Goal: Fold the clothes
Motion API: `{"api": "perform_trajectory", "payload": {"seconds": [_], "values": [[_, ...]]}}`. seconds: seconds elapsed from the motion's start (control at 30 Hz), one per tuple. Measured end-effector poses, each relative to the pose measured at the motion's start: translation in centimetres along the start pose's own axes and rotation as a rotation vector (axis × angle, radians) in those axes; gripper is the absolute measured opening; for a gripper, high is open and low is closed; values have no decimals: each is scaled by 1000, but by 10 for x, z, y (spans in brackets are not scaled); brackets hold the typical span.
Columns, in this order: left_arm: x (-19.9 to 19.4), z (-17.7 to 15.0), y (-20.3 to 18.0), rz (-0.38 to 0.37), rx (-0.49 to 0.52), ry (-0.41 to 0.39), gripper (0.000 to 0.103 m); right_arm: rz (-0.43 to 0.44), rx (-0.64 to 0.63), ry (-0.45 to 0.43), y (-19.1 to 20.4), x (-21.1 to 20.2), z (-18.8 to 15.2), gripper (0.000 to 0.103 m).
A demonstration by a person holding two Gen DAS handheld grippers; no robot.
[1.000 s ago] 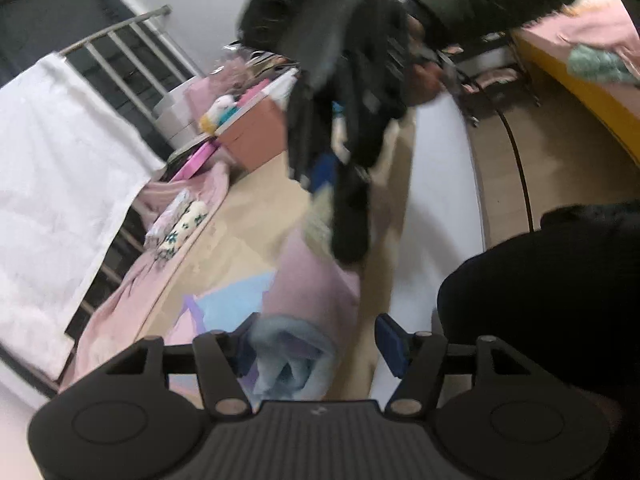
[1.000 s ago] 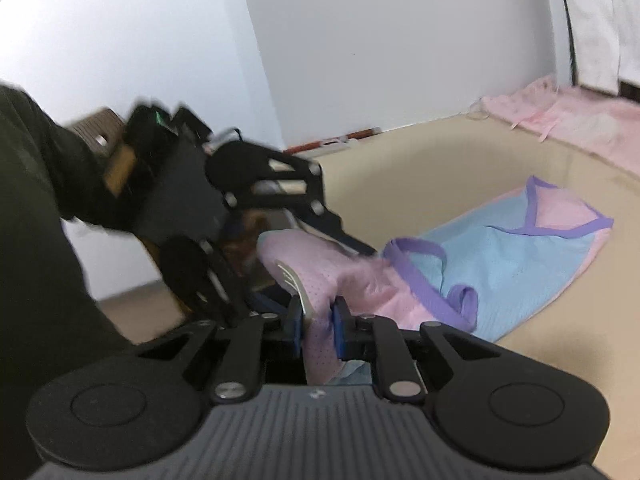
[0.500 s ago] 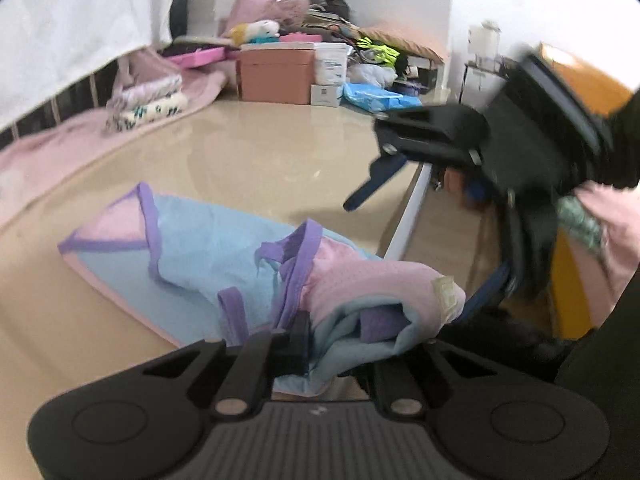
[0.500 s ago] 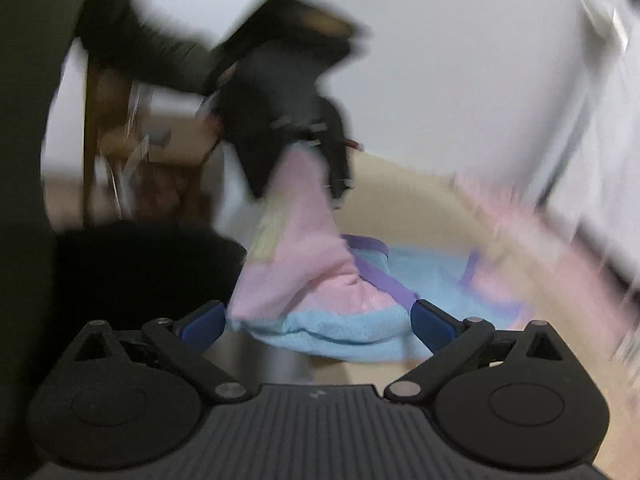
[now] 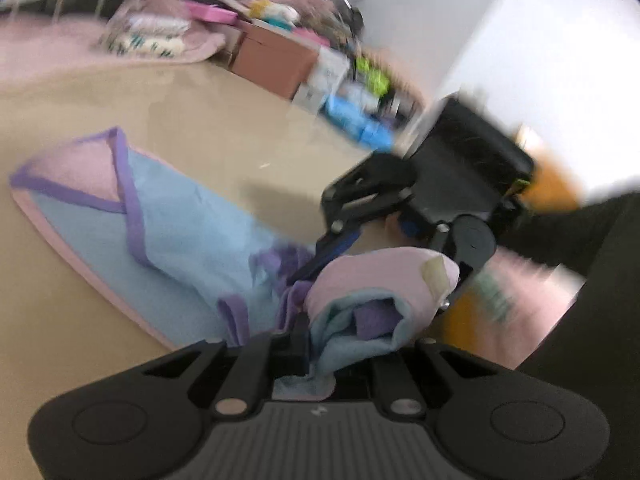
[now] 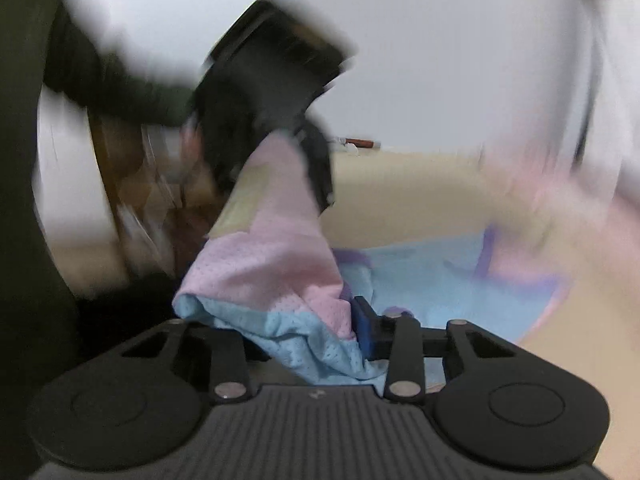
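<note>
A pink and light-blue garment with purple trim [image 5: 180,240] lies partly flat on the tan surface [image 5: 200,120]. Its near end is lifted in a bunch [image 5: 380,280]. My left gripper [image 5: 324,352] is shut on that bunch. From the right wrist view the left gripper [image 6: 276,184] holds the cloth up from above. My right gripper [image 6: 296,332] has its jaws closing around the hanging fabric [image 6: 272,264]. The cloth lies against its right pad [image 6: 362,332] and hides the left one. In the left wrist view the right gripper [image 5: 370,292] straddles the bunch.
At the back stand a brown box [image 5: 272,60], folded clothes [image 5: 152,36], a blue bag [image 5: 360,124] and other clutter. A dark sleeve [image 6: 100,80] reaches in from the left. Dark clothing [image 5: 600,300] fills the right edge. A white wall rises behind.
The left gripper shut on the bunch, rolled and lifted it. The right gripper let go of the cloth, spread wide, and now narrows around the lower fabric.
</note>
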State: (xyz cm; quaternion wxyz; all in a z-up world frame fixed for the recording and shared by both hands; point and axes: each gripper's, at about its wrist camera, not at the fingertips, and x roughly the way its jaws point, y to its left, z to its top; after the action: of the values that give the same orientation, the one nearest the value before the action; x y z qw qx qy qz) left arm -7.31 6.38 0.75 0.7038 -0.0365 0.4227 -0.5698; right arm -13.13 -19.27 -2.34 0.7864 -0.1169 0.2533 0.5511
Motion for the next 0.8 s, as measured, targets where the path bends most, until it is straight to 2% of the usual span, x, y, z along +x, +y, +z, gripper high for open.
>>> {"api": "perform_trajectory", "payload": {"seconds": [0.03,0.17,0.23,0.33,0.47,0.53,0.57,0.6,0.7,0.77,0.8], "values": [[-4,3,9,-36,-69,-27,9,63,142,-6,-19,-4,2,37],[-15,7,42,-40,-299,-148,8,146,593,-67,-82,-12,-4,37],[-11,2,48,18,-345,-171,10,102,676,-87,-91,-14,-7,40],[-4,-5,53,71,-414,-188,11,71,761,-86,-96,-8,-12,40],[-4,-7,45,139,-407,-226,13,5,833,-81,-97,-7,-24,41],[-6,-6,40,168,-397,-246,14,10,874,-120,-97,-9,-27,40],[-7,-5,38,181,-390,-255,13,-5,877,-136,-93,-11,-27,26],[-8,-4,36,189,-378,-264,11,-20,880,-152,-90,-13,-27,7],[-5,-3,29,200,-365,-276,8,-84,804,-193,-73,-20,-17,5],[-1,-6,26,218,-354,-256,8,-134,754,-178,-61,-22,-10,5],[1,-8,26,230,-356,-252,11,-159,768,-161,-62,-20,-10,5]]}}
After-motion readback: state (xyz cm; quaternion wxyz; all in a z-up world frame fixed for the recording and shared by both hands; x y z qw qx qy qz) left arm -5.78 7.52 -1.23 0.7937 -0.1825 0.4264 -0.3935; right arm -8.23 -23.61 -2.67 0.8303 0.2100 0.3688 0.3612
